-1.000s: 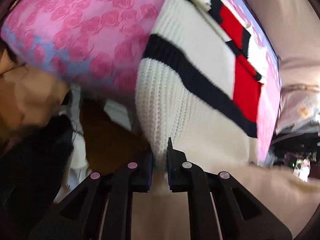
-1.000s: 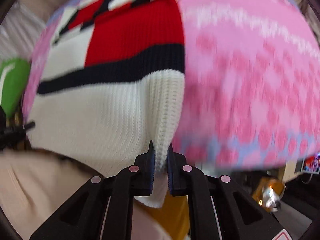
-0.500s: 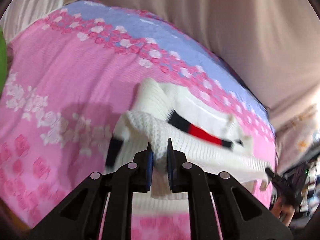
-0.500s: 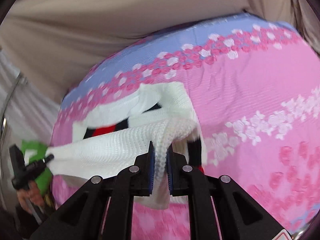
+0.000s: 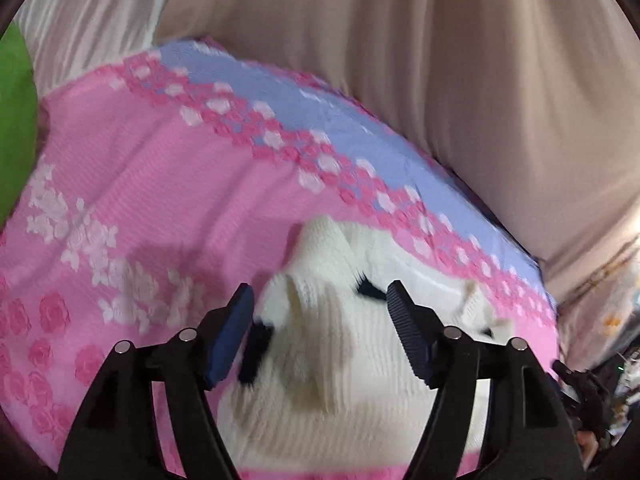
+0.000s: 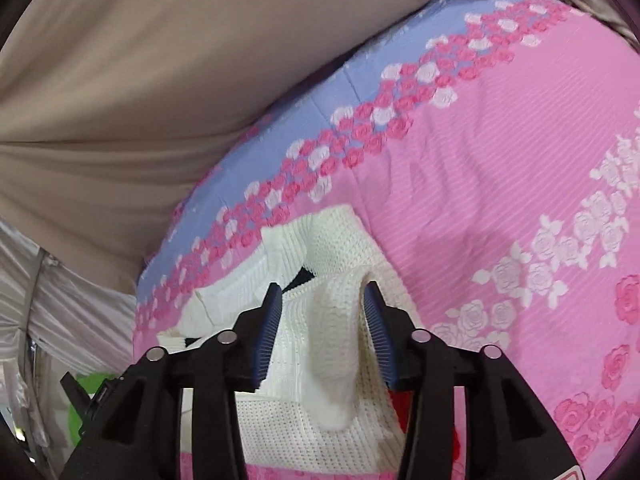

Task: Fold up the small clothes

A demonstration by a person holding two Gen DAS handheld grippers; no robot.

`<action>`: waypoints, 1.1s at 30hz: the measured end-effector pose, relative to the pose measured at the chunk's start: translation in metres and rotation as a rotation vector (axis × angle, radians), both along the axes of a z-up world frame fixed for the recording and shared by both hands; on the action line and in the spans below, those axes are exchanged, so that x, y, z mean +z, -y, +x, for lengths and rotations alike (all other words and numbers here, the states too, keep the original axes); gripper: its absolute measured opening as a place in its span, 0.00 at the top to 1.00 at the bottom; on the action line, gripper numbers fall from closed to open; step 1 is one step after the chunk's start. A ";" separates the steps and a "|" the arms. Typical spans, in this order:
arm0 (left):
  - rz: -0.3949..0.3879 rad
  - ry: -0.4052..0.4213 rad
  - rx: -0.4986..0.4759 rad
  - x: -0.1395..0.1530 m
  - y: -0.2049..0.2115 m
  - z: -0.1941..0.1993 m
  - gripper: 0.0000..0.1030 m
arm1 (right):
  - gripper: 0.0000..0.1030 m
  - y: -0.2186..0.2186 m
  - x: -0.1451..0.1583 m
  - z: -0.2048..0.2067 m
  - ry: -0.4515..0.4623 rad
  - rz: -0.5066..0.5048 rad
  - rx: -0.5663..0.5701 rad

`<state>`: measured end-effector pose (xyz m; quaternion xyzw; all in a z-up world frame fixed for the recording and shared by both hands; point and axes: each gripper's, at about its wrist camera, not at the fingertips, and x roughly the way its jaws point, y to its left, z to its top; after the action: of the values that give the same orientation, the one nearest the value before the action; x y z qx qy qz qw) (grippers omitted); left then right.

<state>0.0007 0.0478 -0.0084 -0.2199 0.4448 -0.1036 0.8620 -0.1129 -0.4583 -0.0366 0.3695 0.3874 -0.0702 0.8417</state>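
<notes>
A small white knit sweater (image 5: 340, 360) with black and red patches lies folded over on a pink rose-patterned bedspread (image 5: 160, 200). My left gripper (image 5: 320, 308) is open, its jaws spread either side of the sweater's folded left part. In the right wrist view the sweater (image 6: 332, 344) lies the same way, a ridge of white knit standing between the spread jaws of my open right gripper (image 6: 322, 302). A bit of red (image 6: 404, 404) shows by the right finger. Neither gripper holds the cloth.
The bedspread has a lilac band (image 5: 320, 120) along its far edge, also in the right wrist view (image 6: 320, 112). Beige fabric (image 5: 440, 60) rises behind the bed. A green object (image 5: 12, 120) is at the far left. The other gripper (image 5: 580, 384) shows at lower right.
Both grippers carried the sweater's lower hem up and over toward the collar, laid it down, and then opened, letting go of the cloth.
</notes>
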 end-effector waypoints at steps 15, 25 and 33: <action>-0.059 -0.194 -0.079 -0.027 0.042 0.002 0.93 | 0.91 -0.064 -0.042 0.000 -0.207 -0.061 0.206; 0.017 -0.083 -0.002 0.015 0.058 0.105 0.69 | 0.94 -0.010 0.046 0.067 0.077 -0.175 0.084; 0.166 -0.040 0.042 0.014 0.031 0.076 0.21 | 0.47 0.000 0.034 0.062 0.006 -0.299 0.031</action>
<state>0.0766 0.0170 0.0057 -0.1586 0.4641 -0.0440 0.8703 -0.0504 -0.4585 -0.0029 0.2341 0.3759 -0.1133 0.8894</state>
